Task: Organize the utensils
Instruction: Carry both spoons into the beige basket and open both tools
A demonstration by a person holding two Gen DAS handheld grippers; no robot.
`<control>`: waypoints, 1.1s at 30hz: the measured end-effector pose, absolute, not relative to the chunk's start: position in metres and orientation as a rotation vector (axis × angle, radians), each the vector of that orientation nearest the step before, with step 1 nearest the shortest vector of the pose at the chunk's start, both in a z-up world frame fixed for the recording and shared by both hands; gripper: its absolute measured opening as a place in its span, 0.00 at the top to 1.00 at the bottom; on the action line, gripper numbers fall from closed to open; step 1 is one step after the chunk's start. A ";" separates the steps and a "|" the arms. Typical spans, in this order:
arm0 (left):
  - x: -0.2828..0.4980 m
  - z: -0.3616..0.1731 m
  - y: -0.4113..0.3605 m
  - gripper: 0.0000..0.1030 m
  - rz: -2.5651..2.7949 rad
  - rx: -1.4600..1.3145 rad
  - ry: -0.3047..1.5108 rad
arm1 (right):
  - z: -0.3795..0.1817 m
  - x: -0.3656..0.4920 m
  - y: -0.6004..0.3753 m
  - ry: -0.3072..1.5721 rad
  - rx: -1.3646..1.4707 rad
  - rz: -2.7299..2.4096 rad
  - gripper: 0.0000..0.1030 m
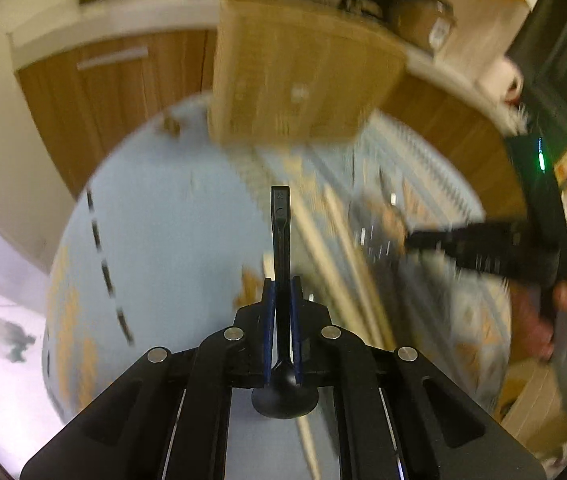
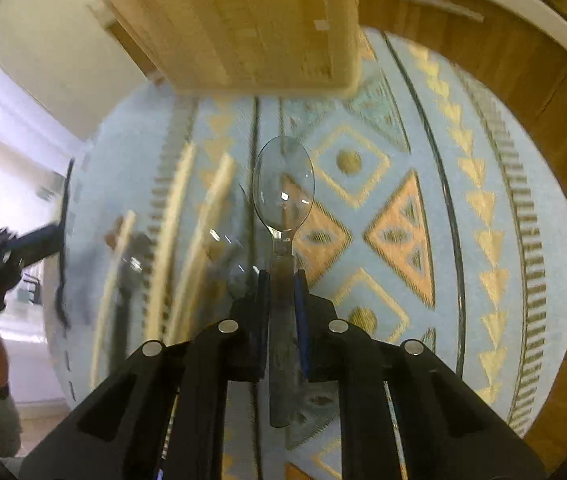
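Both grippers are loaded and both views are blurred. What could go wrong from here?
1. The left gripper holds the black spoon near its bowl, so the long handle could swing or twist out.
2. The right gripper holds the clear spoon by its thin handle; it may slip.
3. The wooden box is close ahead, so a fast move could hit it.

Right gripper point(image 2: 282, 280) clamped on a clear plastic spoon point(image 2: 283, 188) by the handle, bowl pointing up-frame at center. Under it: blue patterned cloth point(image 2: 403, 220). Wooden box point(image 2: 243, 20) at top center. Left gripper point(image 2: 23, 244) blurred at left edge, state unclear.
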State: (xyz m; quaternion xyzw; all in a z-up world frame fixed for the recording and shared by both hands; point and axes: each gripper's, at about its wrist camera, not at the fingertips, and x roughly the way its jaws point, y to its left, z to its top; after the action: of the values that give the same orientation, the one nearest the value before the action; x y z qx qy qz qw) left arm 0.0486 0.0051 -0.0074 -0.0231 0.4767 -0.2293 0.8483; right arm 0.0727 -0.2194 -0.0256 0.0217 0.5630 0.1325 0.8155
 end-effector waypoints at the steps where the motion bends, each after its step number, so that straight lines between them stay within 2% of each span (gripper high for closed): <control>1: 0.050 -0.001 0.007 0.95 -0.487 -0.063 0.963 | -0.016 0.072 -0.218 1.150 0.045 0.295 0.90; 11: 0.080 0.095 0.007 0.95 -0.517 -0.183 0.538 | 0.095 0.083 -0.216 0.686 0.107 0.336 0.90; 19: 0.133 0.136 0.004 0.95 -0.467 -0.193 0.349 | 0.144 0.147 -0.230 0.396 0.167 0.214 0.90; 33: 0.182 0.086 -0.011 0.95 -0.376 -0.176 0.329 | 0.093 0.183 -0.224 0.311 0.096 0.104 0.90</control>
State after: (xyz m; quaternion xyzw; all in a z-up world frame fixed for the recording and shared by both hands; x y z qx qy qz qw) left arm 0.1818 -0.0112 0.0863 -0.0870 0.1627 -0.1858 0.9651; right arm 0.1833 -0.2244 0.0930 0.0476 0.1549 0.0515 0.9854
